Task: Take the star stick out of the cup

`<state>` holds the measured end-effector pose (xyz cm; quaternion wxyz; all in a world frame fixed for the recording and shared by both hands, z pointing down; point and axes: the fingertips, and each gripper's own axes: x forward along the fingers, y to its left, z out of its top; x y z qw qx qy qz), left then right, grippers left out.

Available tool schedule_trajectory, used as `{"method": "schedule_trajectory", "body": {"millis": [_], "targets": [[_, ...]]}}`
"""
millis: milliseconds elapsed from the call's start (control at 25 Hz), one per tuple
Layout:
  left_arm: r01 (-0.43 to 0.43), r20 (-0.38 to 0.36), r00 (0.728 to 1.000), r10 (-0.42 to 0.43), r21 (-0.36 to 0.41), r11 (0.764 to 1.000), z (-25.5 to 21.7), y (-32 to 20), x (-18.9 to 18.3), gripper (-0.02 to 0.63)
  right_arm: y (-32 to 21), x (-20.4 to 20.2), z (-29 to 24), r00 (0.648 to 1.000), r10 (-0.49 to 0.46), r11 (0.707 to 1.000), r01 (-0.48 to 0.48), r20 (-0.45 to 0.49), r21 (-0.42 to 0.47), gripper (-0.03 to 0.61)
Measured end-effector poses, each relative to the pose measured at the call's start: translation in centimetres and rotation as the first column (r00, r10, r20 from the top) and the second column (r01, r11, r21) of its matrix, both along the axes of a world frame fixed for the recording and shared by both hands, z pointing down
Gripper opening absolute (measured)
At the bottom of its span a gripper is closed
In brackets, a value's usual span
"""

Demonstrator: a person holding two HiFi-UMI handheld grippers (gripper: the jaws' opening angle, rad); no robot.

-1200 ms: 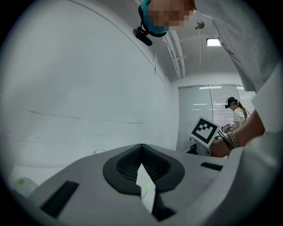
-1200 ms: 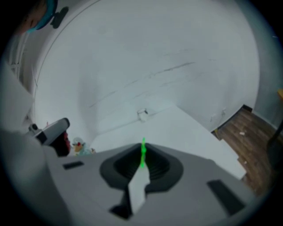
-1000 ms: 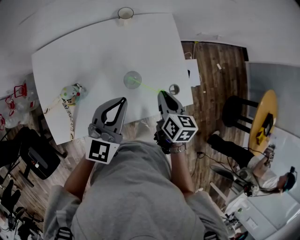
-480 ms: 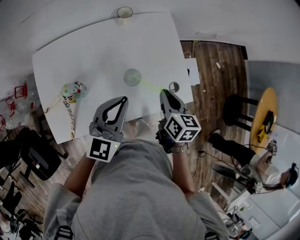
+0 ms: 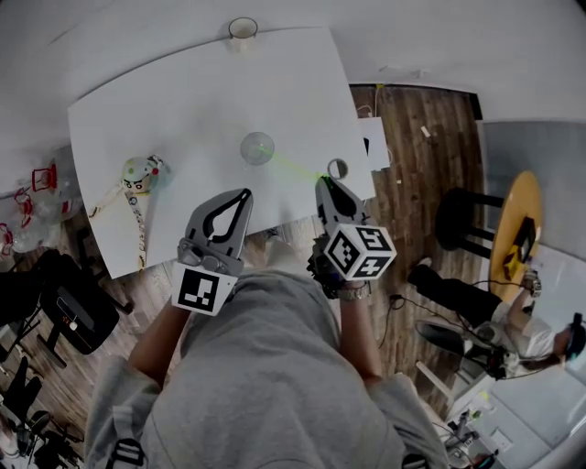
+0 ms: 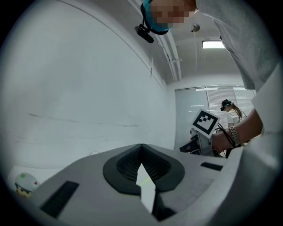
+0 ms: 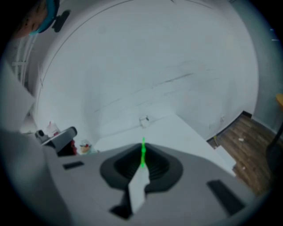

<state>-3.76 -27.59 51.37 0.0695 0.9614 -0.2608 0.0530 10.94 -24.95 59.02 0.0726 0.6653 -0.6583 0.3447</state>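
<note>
A clear cup (image 5: 257,147) stands in the middle of the white table (image 5: 183,101). A thin green star stick (image 5: 291,165) leans out of it toward the table's near right edge. My right gripper (image 5: 325,181) is shut on the stick's outer end. In the right gripper view the green stick (image 7: 143,153) pokes out past the closed jaw tips. My left gripper (image 5: 240,195) is shut on nothing and hovers over the table's near edge, left of the cup. The stick's star end is not discernible.
A paper cup (image 5: 244,27) sits at the table's far edge. A round toy with a face (image 5: 142,173) and a cord lies at the left. A small ring-shaped object (image 5: 338,169) is by the right edge. A black stool (image 5: 462,220) and wooden floor are to the right.
The right gripper has drifted slightly right and toward me with the stick still gripped. The cup and left gripper have hardly moved.
</note>
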Motion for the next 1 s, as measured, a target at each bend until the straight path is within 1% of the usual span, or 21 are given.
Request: {"method": "schedule_trajectory", "body": {"millis": [80, 240, 480, 800, 1000], "targets": [[0.009, 0.000, 1.000, -0.009, 0.008, 1.000, -0.2, 0.4, -0.1, 0.031, 0.3, 0.0, -0.2, 1.000, -0.005, 1.000, 0.005, 0.003, 0.005, 0.046], [0.063, -0.018, 0.998, -0.063, -0.006, 0.998, -0.6, 1.2, -0.4, 0.031, 0.8, 0.2, -0.4, 1.000, -0.021, 1.000, 0.021, 0.011, 0.018, 0.046], [0.140, -0.011, 0.990, -0.140, 0.013, 0.990, -1.1, 2.8, -0.9, 0.031, 1.5, 0.1, -0.8, 0.997, -0.078, 0.996, 0.077, 0.022, 0.035, 0.046], [0.254, 0.001, 0.967, -0.254, 0.038, 0.966, -1.6, 5.2, -1.7, 0.031, 2.2, 0.3, -0.6, 0.987, -0.158, 0.987, 0.156, 0.041, 0.049, 0.046], [0.322, 0.003, 0.947, -0.322, 0.050, 0.945, -2.0, 6.0, -2.3, 0.031, 1.9, 0.0, -0.8, 0.977, -0.207, 0.977, 0.204, 0.043, 0.068, 0.044]]}}
